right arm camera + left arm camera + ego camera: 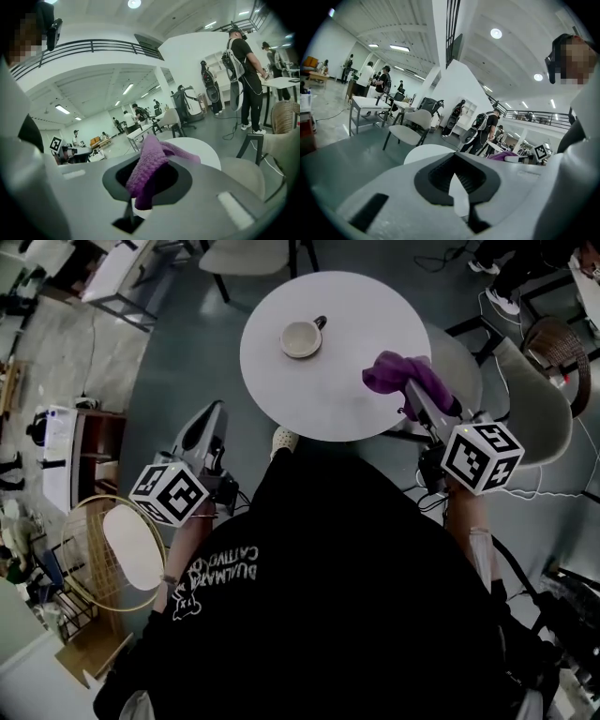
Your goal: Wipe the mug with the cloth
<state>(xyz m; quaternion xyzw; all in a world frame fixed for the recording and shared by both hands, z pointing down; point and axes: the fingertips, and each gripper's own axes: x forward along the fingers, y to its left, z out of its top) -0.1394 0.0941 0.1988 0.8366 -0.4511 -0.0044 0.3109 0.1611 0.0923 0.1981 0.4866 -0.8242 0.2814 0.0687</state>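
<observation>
White round tabletop point(328, 399), matte, on a grey-green floor point(178, 362); large open hall, white ceiling, strip lights, balcony rail. Cream mug point(301, 337) upright toward the far side of the top, dark handle to the far right, touched by neither gripper. Purple cloth point(398, 373) bunched over the near right edge of the top, well apart from the mug, clamped in the right gripper point(417, 395), jaws closed on its folds. Left gripper point(217, 411) off the near left edge, over the floor, jaws together with nothing between. Pale chair point(525, 399) close against the table's right side; wicker chair point(558, 348) beyond it; white chair point(248, 254) at the far side; round wire frame point(112, 554) at lower left. Black top point(328, 596) of the person across the lower part of the head view. Mug visible from the head view only. Left gripper view: table edge, cloth and the other gripper's marker cube point(541, 151) to the right, standing people behind. Right gripper view: cloth across the middle, blocking much of the tabletop ahead.
</observation>
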